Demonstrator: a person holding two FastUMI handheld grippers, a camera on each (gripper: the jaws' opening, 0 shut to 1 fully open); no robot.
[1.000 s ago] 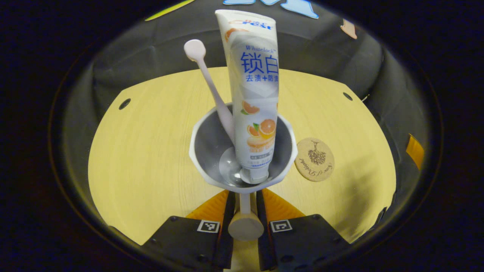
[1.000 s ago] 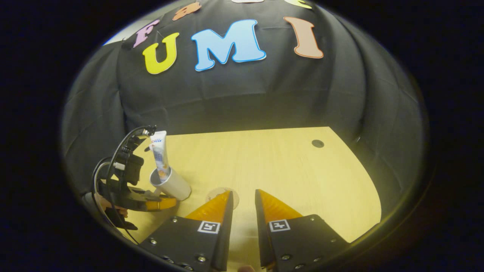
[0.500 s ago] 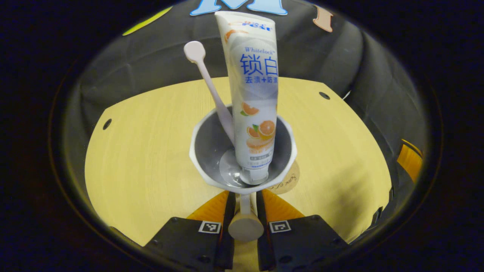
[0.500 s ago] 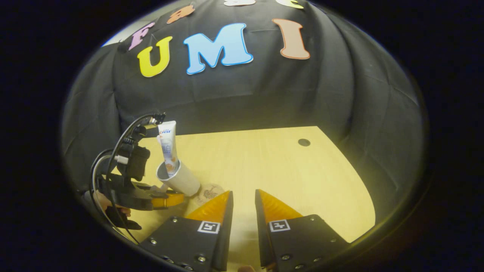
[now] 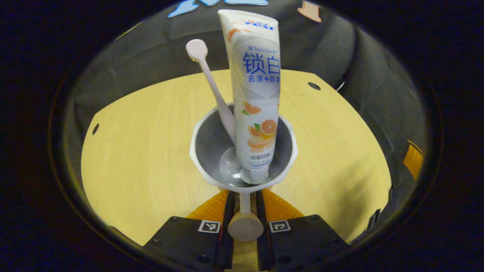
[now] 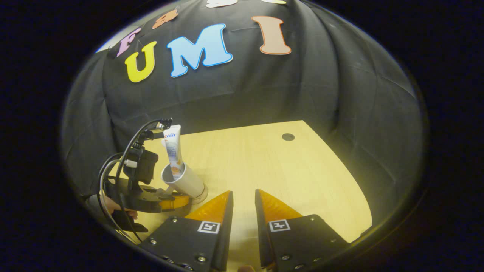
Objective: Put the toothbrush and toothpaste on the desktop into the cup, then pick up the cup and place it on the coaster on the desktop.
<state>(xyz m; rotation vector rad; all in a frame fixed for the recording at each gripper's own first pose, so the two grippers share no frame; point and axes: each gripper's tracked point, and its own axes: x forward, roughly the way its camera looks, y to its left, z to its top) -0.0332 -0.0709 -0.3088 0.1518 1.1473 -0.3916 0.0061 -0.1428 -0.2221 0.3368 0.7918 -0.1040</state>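
My left gripper (image 5: 245, 194) is shut on the handle (image 5: 245, 226) of the white cup (image 5: 206, 141), which is held in front of me over the wooden desktop (image 5: 143, 151). A white toothpaste tube (image 5: 258, 94) stands cap-down in the cup, and a pale toothbrush (image 5: 211, 81) leans beside it. In the right gripper view the cup (image 6: 187, 181) sits tilted over a sliver of the round coaster (image 6: 204, 195); I cannot tell whether they touch. The left gripper (image 6: 180, 199) holds it there. My right gripper (image 6: 244, 192) is shut on nothing, just right of the cup.
The desktop (image 6: 283, 170) has round cable holes (image 6: 288, 136) near its far corners. Black cloth walls close it in at the back and sides. Cables (image 6: 124, 166) loop off the left gripper's body, and a hand (image 6: 113, 207) holds it.
The left gripper carried the cup to the right until it came over the coaster, which has slipped out of sight beneath the cup in the left gripper view. The right gripper stayed shut.
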